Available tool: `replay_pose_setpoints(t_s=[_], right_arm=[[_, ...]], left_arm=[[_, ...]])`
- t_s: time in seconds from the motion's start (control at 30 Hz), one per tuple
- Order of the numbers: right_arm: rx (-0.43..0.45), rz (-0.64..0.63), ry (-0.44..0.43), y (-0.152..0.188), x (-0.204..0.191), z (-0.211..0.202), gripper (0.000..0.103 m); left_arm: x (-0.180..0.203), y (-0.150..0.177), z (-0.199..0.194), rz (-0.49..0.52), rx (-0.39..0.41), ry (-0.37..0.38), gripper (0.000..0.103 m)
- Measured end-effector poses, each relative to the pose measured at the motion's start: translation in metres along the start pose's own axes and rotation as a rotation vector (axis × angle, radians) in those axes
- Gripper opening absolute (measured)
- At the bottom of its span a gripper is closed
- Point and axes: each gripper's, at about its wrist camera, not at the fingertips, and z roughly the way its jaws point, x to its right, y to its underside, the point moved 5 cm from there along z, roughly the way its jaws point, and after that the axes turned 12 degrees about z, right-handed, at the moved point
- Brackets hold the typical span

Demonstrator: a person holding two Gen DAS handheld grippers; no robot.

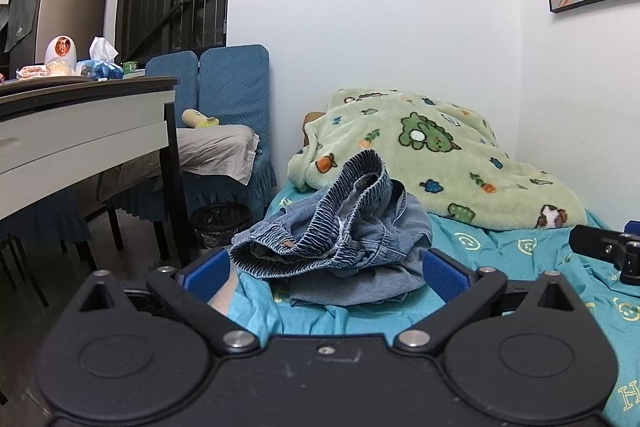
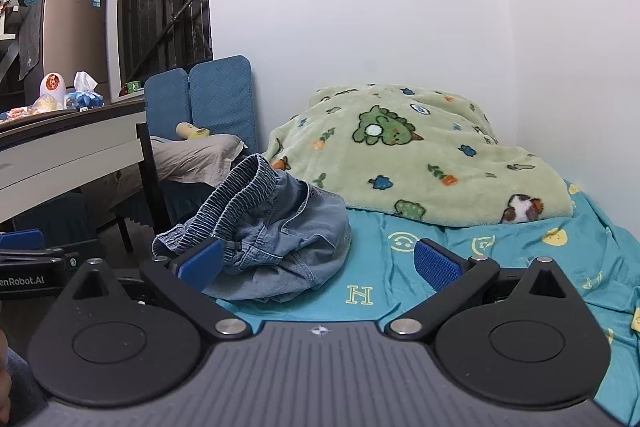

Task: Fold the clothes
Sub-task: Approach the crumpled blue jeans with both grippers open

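A crumpled pair of light blue denim shorts (image 1: 340,231) with an elastic waistband lies in a heap on the turquoise bed sheet (image 1: 520,259). My left gripper (image 1: 326,269) is open, its blue pads on either side of the heap's near edge, holding nothing. The shorts also show in the right wrist view (image 2: 276,227), left of centre. My right gripper (image 2: 318,261) is open and empty, its left pad at the heap's right side. The right gripper's tip shows at the right edge of the left wrist view (image 1: 608,247).
A green fleece blanket (image 1: 432,155) with cartoon prints lies bunched at the head of the bed against the white wall. A white desk (image 1: 80,131) with clutter stands at the left, blue-covered chairs (image 1: 228,115) and a black bin (image 1: 220,223) beside the bed.
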Motion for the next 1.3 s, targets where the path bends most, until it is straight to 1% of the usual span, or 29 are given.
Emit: replay_pose_setpoints(t_s=[0.07, 0.13, 0.2, 0.3, 0.73, 1.3], right_arm=[[0.0, -0.005, 0.003, 0.0, 0.001, 0.0, 0.103], [-0.027, -0.016, 0.015, 0.003, -0.001, 0.008, 0.103], [-0.029, 0.002, 0.004, 0.002, 0.003, 0.01, 0.103], [-0.002, 0.002, -0.001, 0.003, 0.005, 0.003, 0.103], [-0.017, 0.004, -0.003, 0.003, 0.007, 0.003, 0.103], [-0.011, 0.001, -0.002, 0.002, 0.006, 0.001, 0.103]], left_arm=[[0.001, 0.001, 0.001, 0.002, -0.001, -0.001, 0.103], [0.001, 0.001, 0.001, 0.003, -0.002, -0.002, 0.103], [0.002, 0.002, 0.002, 0.005, -0.003, -0.004, 0.103], [0.003, 0.003, 0.003, 0.007, -0.005, -0.005, 0.103], [0.006, 0.004, 0.003, 0.016, -0.004, -0.005, 0.103], [0.007, 0.001, 0.001, 0.024, 0.003, 0.0, 0.103]])
